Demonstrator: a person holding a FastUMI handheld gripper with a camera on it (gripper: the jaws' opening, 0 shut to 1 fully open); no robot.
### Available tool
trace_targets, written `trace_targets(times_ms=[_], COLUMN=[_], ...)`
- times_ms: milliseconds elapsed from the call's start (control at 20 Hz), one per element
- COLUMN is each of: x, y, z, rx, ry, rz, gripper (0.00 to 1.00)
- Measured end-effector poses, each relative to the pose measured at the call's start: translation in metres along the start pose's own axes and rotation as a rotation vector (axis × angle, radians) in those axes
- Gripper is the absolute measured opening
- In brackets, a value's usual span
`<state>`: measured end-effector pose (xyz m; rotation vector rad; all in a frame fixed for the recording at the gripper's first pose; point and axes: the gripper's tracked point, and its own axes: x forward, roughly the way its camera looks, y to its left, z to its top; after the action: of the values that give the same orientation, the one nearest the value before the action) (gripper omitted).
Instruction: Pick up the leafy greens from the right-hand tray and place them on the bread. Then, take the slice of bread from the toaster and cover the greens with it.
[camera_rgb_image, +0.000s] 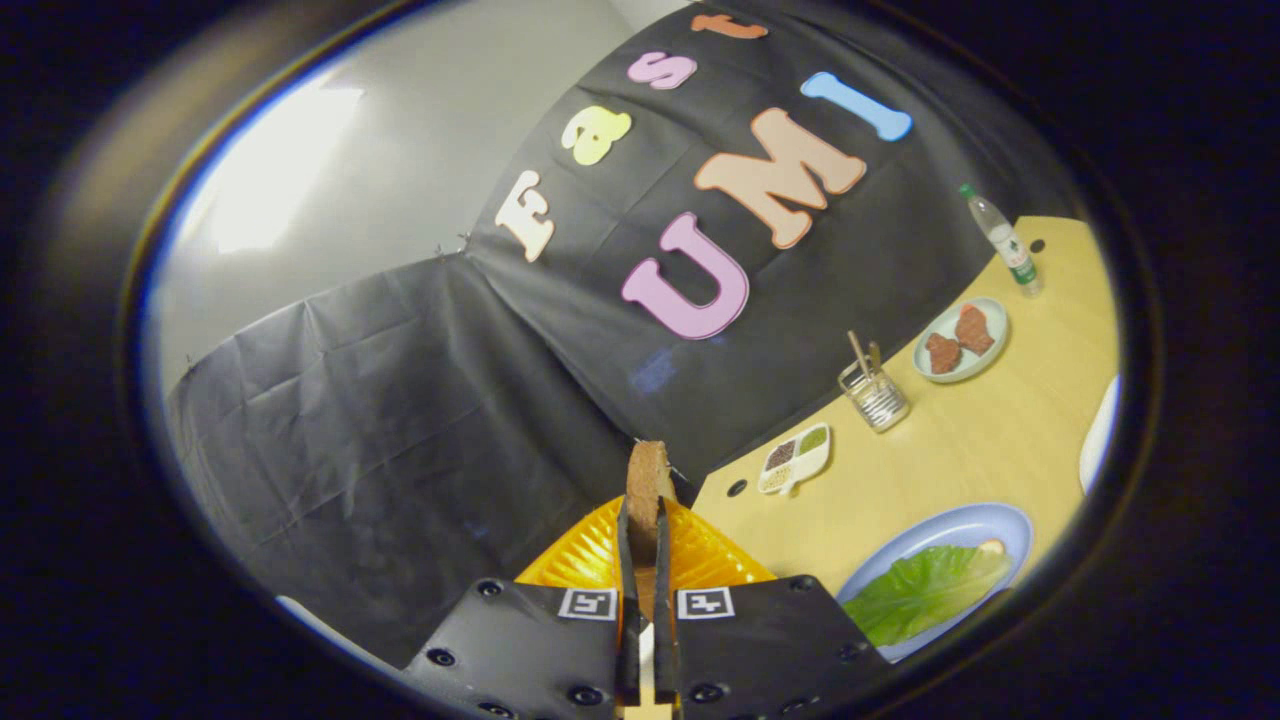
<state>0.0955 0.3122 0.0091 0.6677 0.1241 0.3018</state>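
1. The gripper is clenched on the slice of bread; both fingers press its 2 faces and the slice stands on edge, its crust poking out past the fingertips; an orange ribbed thing, likely a tray, sits behind and below the fingers, though I cannot tell what it is for certain.
2. The leafy greens already lie across the blue plate, with a pale corner of the lower bread peeking out at the plate's far side; so step 1 looks done and step 2, the covering, is in hand.
3. Judged from this, the next move calls for carrying the slice over to the blue plate, turning it from upright to flat, lowering it onto the greens and only then letting go; the leaf is broad and springy, so the slice may sit crooked.
4. The surface is a light wooden table; beyond the blue plate stand a small divided dish of grains, then a glass holder with sticks, then a pale plate with 2 brown pieces; a water bottle is farthest from the plate.
5. The room is a booth hung with black cloth; a grey wall with a bright patch rises above the cloth.
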Motion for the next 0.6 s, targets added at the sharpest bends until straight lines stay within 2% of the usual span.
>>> trace_targets(times_ms=[250, 600], x=[-0.030, -0.042], y=[-0.065, -0.144], z=[0.000, -0.033], rx=[0.125, 0.320], ry=[-0.024, -0.012], rz=[-0.045, -0.114], gripper=[0.08, 0.08])
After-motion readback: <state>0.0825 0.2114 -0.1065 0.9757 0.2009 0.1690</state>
